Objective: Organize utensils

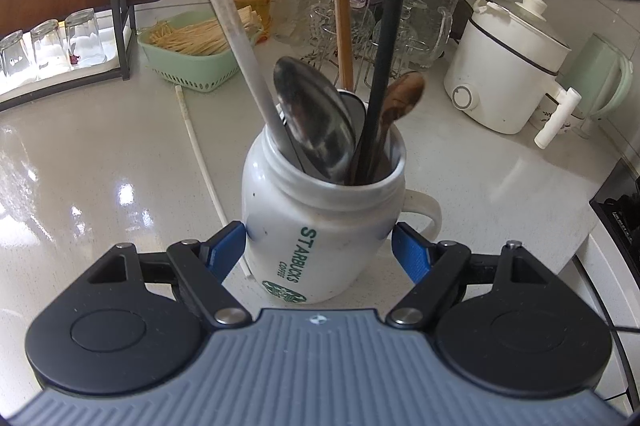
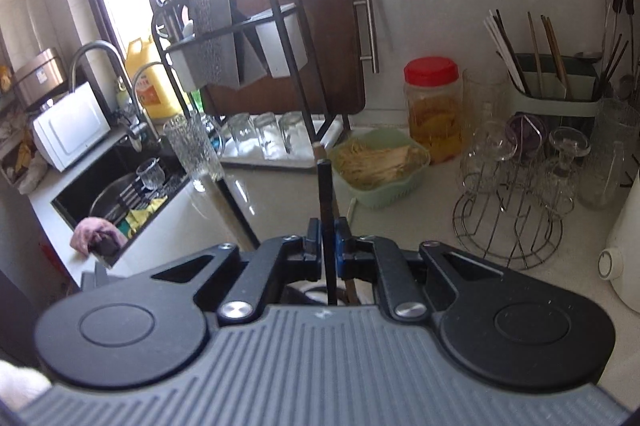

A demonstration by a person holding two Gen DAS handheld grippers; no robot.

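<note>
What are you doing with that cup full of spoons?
A person is tidying utensils with two hand-held grippers. The left gripper has its fingers on either side of the white Starbucks mug on the counter. The right gripper is shut on a black chopstick, whose lower end is already inside the mug, beside the metal spoon and wooden spoon.
</note>
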